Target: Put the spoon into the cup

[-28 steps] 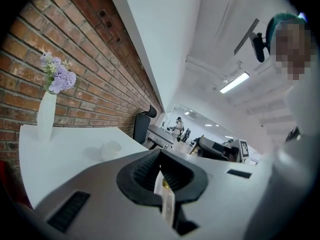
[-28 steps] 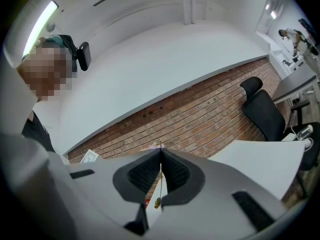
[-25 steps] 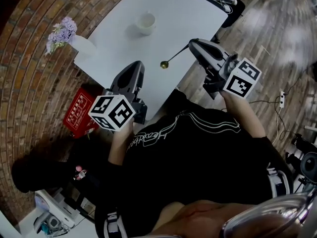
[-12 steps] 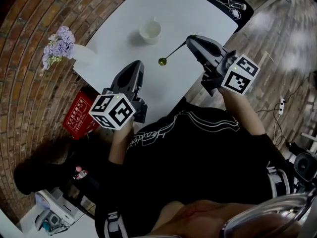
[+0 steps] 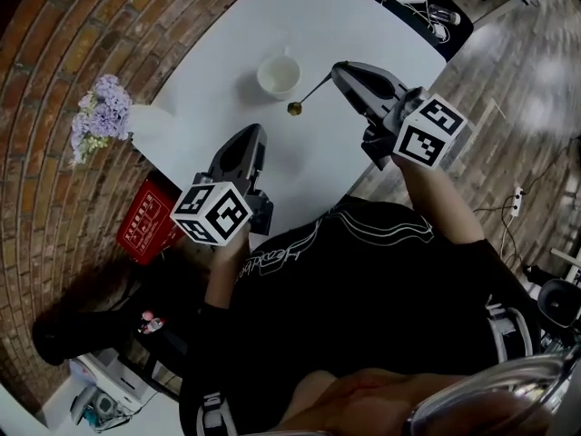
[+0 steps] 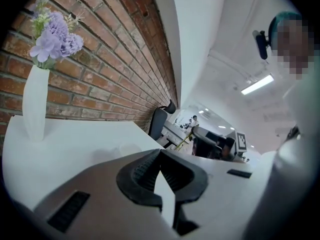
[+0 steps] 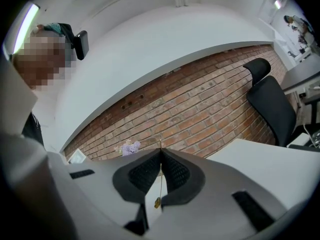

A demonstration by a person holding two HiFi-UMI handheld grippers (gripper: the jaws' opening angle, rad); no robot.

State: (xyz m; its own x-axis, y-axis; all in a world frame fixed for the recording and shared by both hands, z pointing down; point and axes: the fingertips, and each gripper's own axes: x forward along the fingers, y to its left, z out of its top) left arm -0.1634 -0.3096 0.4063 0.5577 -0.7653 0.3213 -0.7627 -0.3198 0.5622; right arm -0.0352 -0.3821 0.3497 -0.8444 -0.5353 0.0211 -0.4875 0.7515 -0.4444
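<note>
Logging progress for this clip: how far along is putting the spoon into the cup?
Done: the spoon is grasped, its handle clamped in the shut jaws of the right gripper. In hand: its bowl sits just short of the cup, outside the rim. Left: getting the spoon over the cup and into it. The left gripper is shut on nothing, near the table edge.
</note>
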